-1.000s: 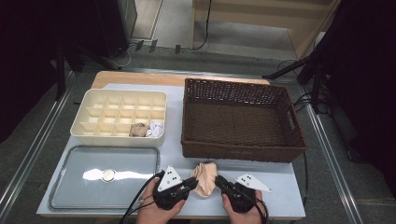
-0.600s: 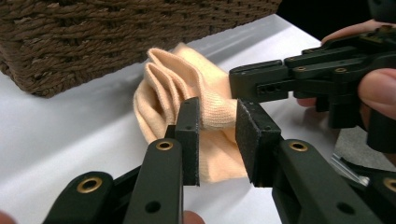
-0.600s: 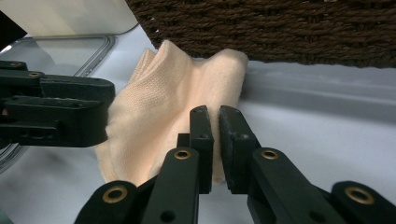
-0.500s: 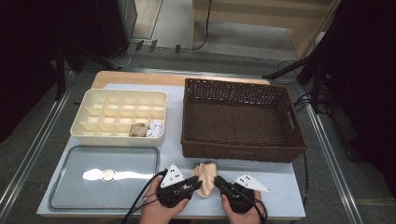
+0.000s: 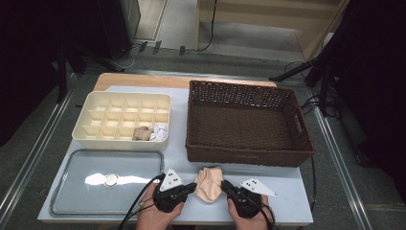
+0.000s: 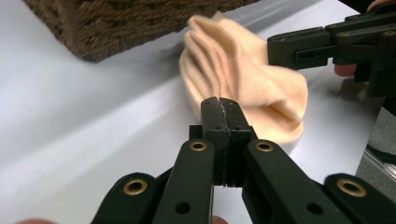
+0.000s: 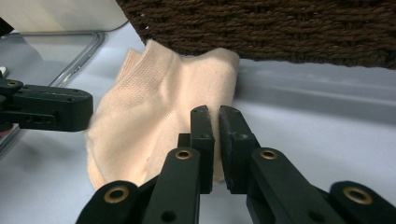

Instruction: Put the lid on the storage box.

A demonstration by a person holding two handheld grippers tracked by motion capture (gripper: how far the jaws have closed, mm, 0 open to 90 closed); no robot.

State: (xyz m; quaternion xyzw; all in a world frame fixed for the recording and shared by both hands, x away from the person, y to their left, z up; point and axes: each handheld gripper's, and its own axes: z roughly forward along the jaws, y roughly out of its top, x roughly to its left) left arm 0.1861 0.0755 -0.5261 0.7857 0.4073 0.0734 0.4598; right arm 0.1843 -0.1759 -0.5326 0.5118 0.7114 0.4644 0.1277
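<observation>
A peach ankle sock [image 5: 209, 183] lies bunched on the white table just in front of the brown wicker basket [image 5: 249, 124]. My left gripper [image 5: 193, 186] touches the sock's left edge. In the left gripper view its jaws [image 6: 219, 101] are pressed fully together with the sock [image 6: 243, 79] just beyond them. My right gripper [image 5: 224, 185] is at the sock's right edge. Its jaws [image 7: 215, 112] stand a thin slit apart over the sock [image 7: 159, 107], seemingly pinching its cloth. Each gripper also appears in the other's view, the right gripper [image 6: 275, 46] and the left gripper [image 7: 86, 112].
A cream divided box [image 5: 91, 125] at the left holds a tan sock [image 5: 141, 133] and a white sock [image 5: 159, 132] in its near-right cells. A grey metal tray [image 5: 72, 191] with a small round object [image 5: 111, 179] lies at the near left. The table's front edge is right under my hands.
The sock has slid slightly toward the near edge between the two grippers. Both hands have barely shifted.
</observation>
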